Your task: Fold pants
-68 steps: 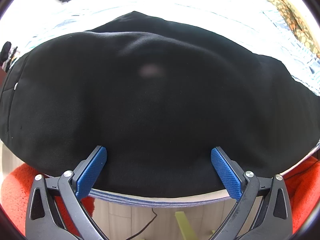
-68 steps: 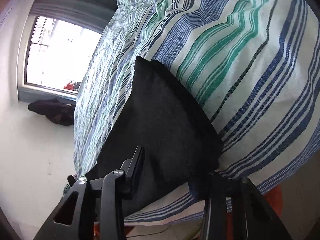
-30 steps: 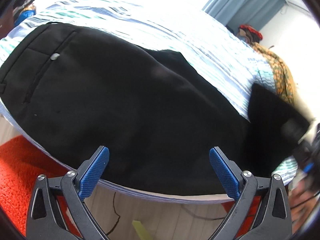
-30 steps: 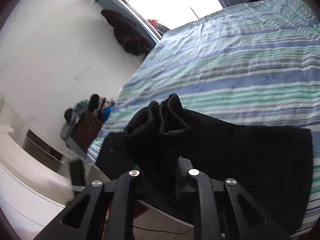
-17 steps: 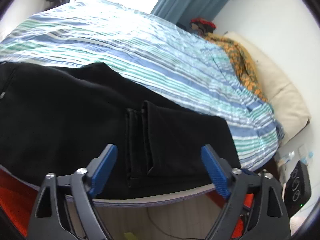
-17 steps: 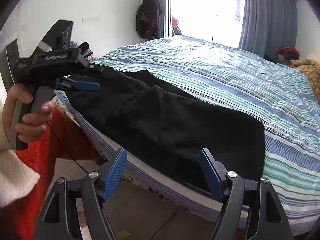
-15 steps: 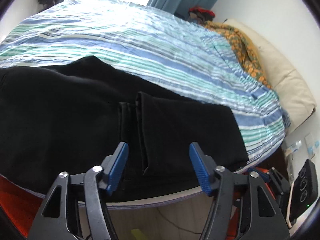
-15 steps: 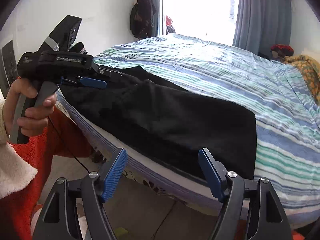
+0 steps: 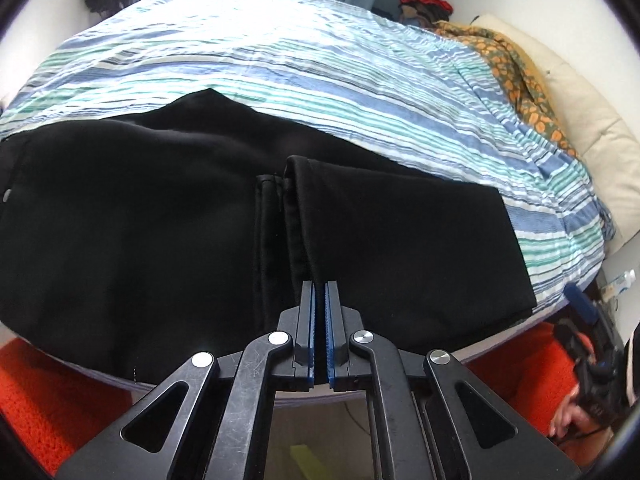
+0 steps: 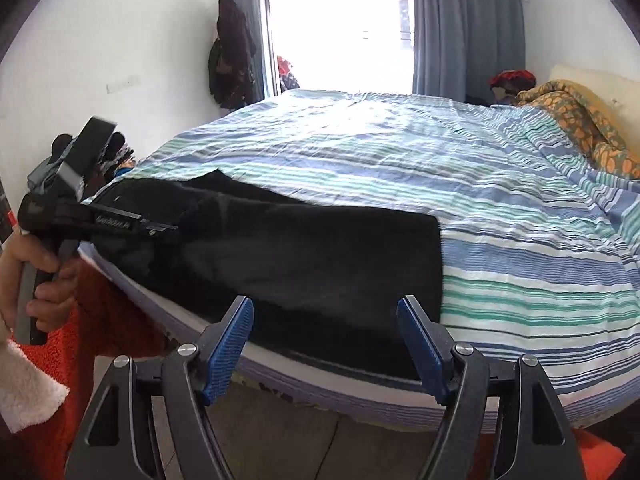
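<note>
I see pants (image 9: 160,220) folded over once on bed (image 9: 320,60); left gripper (image 9: 319,300) jaws clenched, nothing visibly between them; right gripper (image 10: 324,344) released (further fold likely remains).

I see the pants (image 9: 160,220) lying along the bed's (image 9: 320,60) near edge, legs folded back over themselves. A pillow (image 9: 580,120) and blanket (image 9: 520,60) sit at my far right, a rug (image 10: 120,320) below.

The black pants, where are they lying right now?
The black pants lie folded along the near edge of the striped bed, toward its left side in the right wrist view, far from the orange patterned blanket at the far right.
</note>
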`<action>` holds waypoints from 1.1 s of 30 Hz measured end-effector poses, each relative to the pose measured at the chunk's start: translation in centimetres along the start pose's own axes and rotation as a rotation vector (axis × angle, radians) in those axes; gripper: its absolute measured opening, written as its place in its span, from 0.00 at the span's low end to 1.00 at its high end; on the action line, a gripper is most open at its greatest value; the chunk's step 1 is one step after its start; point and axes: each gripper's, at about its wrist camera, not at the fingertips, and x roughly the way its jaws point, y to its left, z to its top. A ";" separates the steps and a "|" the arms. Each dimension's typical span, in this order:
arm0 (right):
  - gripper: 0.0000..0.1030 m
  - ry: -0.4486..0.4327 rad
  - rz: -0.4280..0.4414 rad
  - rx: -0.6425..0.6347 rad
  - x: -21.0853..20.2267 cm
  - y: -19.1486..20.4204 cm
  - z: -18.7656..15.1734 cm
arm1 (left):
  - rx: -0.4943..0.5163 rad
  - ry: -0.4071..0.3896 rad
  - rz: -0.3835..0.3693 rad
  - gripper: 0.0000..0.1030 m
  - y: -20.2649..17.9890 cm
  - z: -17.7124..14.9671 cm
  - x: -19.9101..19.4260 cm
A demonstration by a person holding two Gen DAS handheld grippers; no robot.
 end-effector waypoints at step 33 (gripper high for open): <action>0.62 0.107 -0.026 -0.006 5.2 -0.3 0.1 | -0.079 -0.026 0.176 0.88 3.2 -1.0 -0.4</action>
